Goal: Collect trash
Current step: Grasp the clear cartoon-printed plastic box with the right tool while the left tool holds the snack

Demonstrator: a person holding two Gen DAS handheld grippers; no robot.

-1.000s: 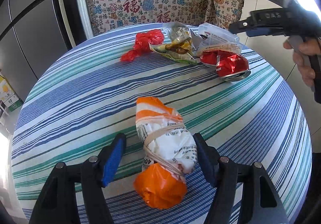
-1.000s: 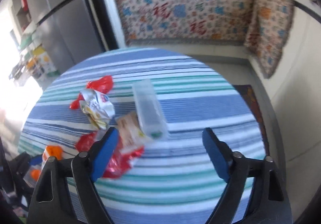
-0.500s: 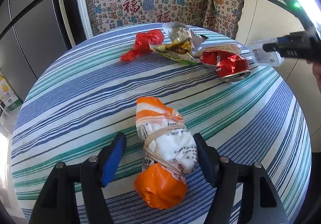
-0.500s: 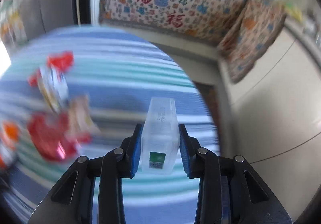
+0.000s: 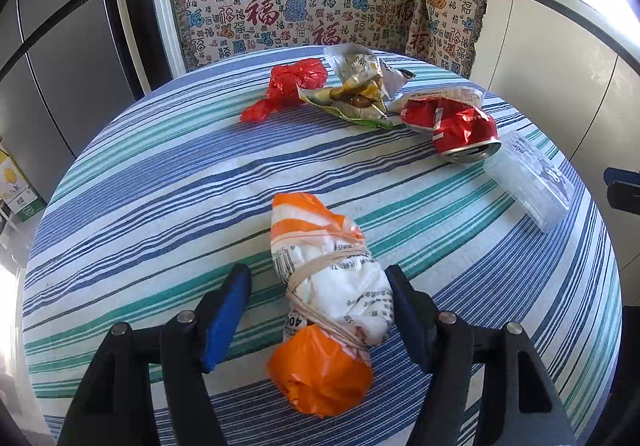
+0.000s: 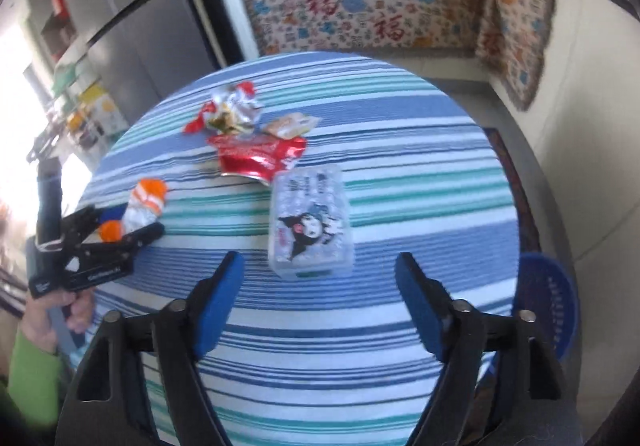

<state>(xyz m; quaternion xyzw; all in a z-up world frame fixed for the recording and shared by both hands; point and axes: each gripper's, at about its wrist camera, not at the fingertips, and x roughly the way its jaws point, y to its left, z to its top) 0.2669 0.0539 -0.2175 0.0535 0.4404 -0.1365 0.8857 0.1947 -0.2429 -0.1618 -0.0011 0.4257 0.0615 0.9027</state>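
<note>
An orange-and-white bag bundle [image 5: 328, 286] tied with a rubber band lies on the striped round table [image 5: 160, 174]. My left gripper [image 5: 316, 310] stands open around it; the right finger touches it and the left pad is apart. In the right wrist view a clear plastic box [image 6: 310, 222] with a cartoon print lies flat on the cloth. My right gripper [image 6: 320, 278] is opening, its pads wide of the box's near end and not touching it. The same box [image 5: 528, 182] shows near the table's right edge in the left wrist view.
At the far side lie a crushed red can [image 5: 460, 126], a red plastic bag [image 5: 292, 86] and crumpled snack wrappers [image 5: 360, 94]. A blue basket [image 6: 548, 310] stands on the floor beyond the table's right edge. A patterned sofa cover [image 5: 320, 6] is behind.
The right gripper closed on the clear box, carried it sideways, then let go; the box now lies on the table near the right edge. The left gripper and bundle have not moved.
</note>
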